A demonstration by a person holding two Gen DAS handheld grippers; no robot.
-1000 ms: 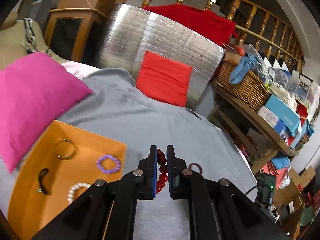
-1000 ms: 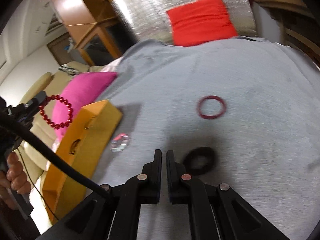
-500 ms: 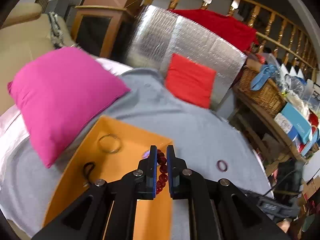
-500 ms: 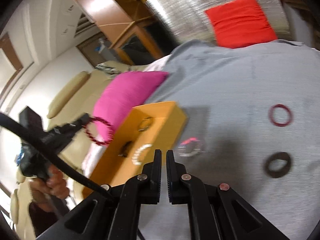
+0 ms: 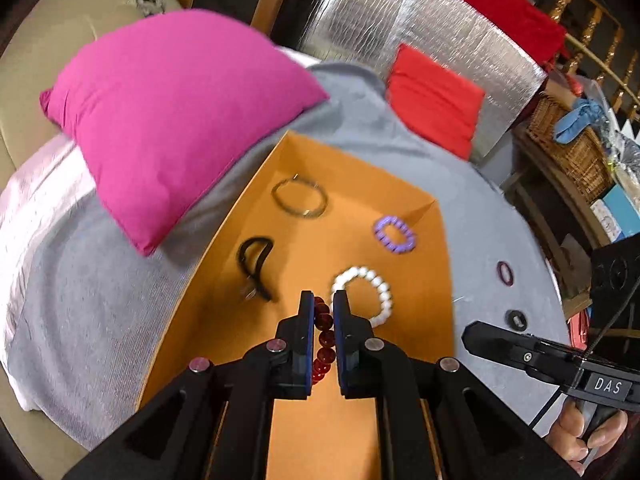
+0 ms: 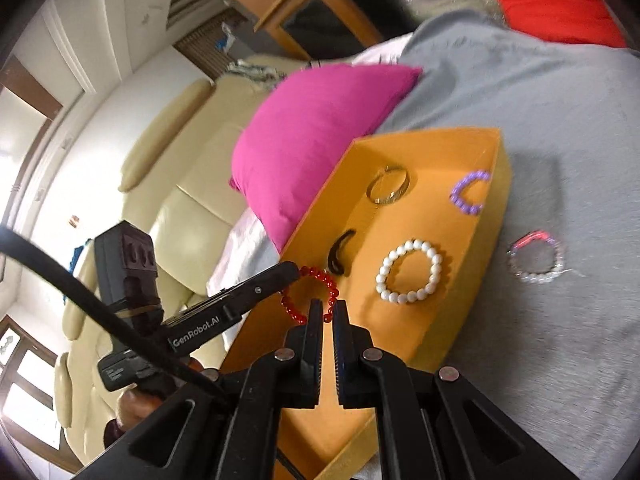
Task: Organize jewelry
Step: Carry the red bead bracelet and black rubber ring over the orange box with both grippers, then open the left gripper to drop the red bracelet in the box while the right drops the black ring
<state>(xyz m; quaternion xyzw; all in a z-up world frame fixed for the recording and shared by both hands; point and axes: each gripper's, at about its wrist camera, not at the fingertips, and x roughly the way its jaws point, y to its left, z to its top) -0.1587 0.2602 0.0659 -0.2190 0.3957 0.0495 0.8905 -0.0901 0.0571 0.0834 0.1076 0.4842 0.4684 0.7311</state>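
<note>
While I hold both tools over the bed, the grey cover (image 5: 100, 312) spreads under everything, and a big pink pillow (image 5: 176, 108) lies on it, touching the far left side of the orange tray (image 5: 256, 184). A red cushion (image 5: 436, 100) leans on a silver panel (image 5: 420, 32) behind.

On the tray floor I see a thin metal bangle (image 5: 299, 197) at the far end, a purple bead bracelet (image 5: 395, 235) near the right wall, a black hair tie (image 5: 256, 266) on the left, and a white bead bracelet (image 5: 365, 295) nearest to me.

My left gripper (image 5: 323, 312) is above the tray, and its fingers are closed on the red bead bracelet (image 5: 323, 340), which hangs between the pads, not yet on the tray floor. My right gripper (image 6: 327, 314) is closed with nothing in it, over the near end of the tray.

Outside the tray, on the cover, a pink and clear bracelet (image 6: 536, 258) lies just beside the right wall; a dark red ring (image 5: 505, 272) and a small black ring (image 5: 516, 318) lie further right.
</note>
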